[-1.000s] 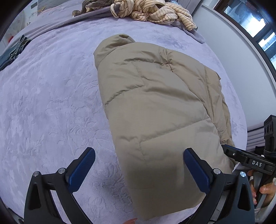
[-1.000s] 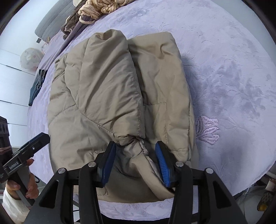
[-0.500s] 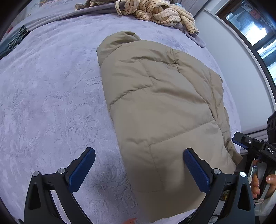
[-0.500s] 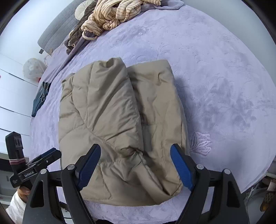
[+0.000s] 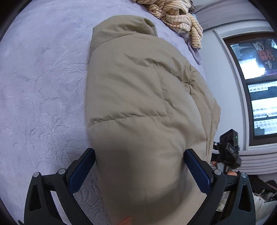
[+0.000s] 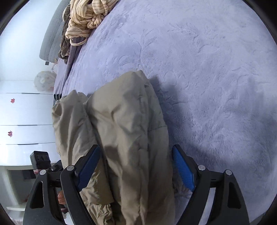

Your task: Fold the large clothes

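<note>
A beige puffer jacket [image 5: 138, 90] lies folded lengthwise on the lavender bed cover [image 5: 34, 86], collar end far from me. My left gripper [image 5: 140, 170] stands wide open low over the jacket's near end, and the padded fabric bulges up between its blue pads [image 5: 81, 171]. In the right wrist view the same jacket [image 6: 128, 121] shows its folded-over layers. My right gripper [image 6: 136, 167] is wide open too, straddling the near part of the fold, with a narrow gap between its pads [image 6: 183, 170] and the cloth. The jacket's near hem is hidden under both grippers.
A heap of cream striped clothes [image 5: 176, 15] sits at the bed's far end [image 6: 83, 20]. A window [image 5: 256, 72] and wall are on the right, white drawers [image 6: 20, 121] beyond the bed's left side. The other hand-held gripper shows at each view's edge [image 5: 228, 148].
The right gripper let go of the bunched cuff and opened wide. Both grippers dropped closer to the jacket and tilted, so its near end now sits between each pair of jaws.
</note>
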`<state>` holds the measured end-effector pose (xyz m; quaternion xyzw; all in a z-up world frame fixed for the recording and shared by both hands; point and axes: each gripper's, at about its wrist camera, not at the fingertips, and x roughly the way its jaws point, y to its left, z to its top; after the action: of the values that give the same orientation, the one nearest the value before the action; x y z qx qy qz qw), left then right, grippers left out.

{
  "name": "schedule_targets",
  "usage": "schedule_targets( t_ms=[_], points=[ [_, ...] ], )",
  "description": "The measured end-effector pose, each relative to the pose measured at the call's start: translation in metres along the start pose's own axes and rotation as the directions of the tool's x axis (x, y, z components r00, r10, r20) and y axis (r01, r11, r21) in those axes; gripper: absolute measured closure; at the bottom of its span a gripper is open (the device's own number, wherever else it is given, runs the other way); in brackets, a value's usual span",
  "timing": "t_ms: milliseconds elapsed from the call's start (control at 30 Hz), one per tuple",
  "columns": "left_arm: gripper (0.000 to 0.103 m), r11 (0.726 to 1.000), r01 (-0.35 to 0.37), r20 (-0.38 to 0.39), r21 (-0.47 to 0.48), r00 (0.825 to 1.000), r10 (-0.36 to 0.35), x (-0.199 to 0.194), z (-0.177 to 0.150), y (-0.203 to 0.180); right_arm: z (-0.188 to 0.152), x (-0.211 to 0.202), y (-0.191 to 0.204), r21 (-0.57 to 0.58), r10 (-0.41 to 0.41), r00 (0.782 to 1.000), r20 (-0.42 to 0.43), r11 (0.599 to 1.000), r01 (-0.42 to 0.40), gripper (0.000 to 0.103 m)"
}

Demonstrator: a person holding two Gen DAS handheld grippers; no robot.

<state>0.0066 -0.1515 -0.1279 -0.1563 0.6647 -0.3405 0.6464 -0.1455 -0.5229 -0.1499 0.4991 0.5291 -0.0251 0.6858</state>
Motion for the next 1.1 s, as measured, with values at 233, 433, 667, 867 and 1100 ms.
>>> schedule_targets(
  t_ms=[233, 433, 667, 867, 1100],
  points=[
    [0.0, 0.995, 0.083, -0.03, -0.055, 0.996, -0.084, 0.02, 0.007, 0.017, 0.02, 0.03, -0.023, 0.09, 0.272, 0.962, -0.038, 0.959, -0.268, 0.0],
    [0.0, 0.991, 0.122, -0.05, -0.062, 0.991, -0.125, 0.03, 0.016, 0.022, 0.027, 0.032, 0.011, -0.01, 0.347, 0.927, -0.144, 0.936, -0.352, 0.0],
    [0.0, 0.969, 0.221, -0.084, -0.111, 0.969, -0.231, 0.058, 0.034, 0.033, 0.035, 0.076, 0.056, -0.199, 0.17, 0.932, -0.321, 0.95, -0.242, 0.0],
    [0.003, 0.993, 0.102, -0.059, -0.059, 0.993, -0.105, 0.062, 0.034, 0.006, 0.04, 0.092, 0.059, -0.152, 0.133, 0.94, -0.313, 0.97, -0.188, 0.0],
    [0.025, 0.999, 0.038, -0.009, 0.037, 0.999, -0.038, 0.039, 0.039, -0.028, 0.039, 0.081, 0.065, -0.107, 0.184, 0.937, -0.297, 0.969, -0.224, 0.054]
  ],
)
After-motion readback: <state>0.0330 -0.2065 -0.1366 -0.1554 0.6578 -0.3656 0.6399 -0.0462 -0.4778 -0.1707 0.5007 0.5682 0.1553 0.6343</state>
